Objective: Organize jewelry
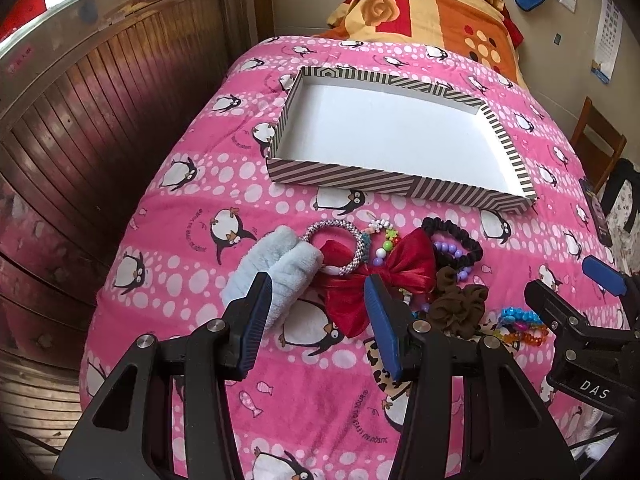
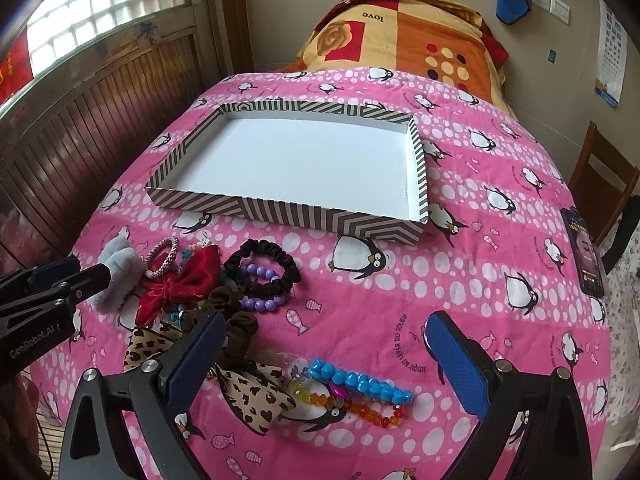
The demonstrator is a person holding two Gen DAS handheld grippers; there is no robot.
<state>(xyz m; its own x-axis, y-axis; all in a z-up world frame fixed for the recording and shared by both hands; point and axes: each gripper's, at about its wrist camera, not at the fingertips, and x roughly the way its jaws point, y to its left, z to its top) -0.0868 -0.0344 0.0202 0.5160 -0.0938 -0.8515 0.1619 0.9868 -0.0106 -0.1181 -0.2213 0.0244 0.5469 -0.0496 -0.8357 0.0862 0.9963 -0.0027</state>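
While both grippers hung over the pink penguin quilt [image 1: 192,216], nothing was gripped.

Left wrist view: left gripper [image 1: 316,316] stood open, jaws apart, nothing between the pads. The striped tray [image 1: 340,176], white inside, lay beyond it. On the near side of the tray sat the jewelry pile: pale blue fluffy band [image 1: 276,276], beaded silver bracelet [image 1: 340,248], red bow [image 1: 384,280], black scrunchie [image 1: 456,240], brown scrunchie [image 1: 460,300].

Right wrist view: right gripper [image 2: 324,356] also stood open, wide, holding nothing. Near side of the tray [image 2: 280,212], between the pads, lay a blue bead bracelet [image 2: 360,380] touching an orange bead strand [image 2: 360,406]; a leopard-print bow [image 2: 256,392] just beside them. A phone [image 2: 586,256] lay well right of the tray.
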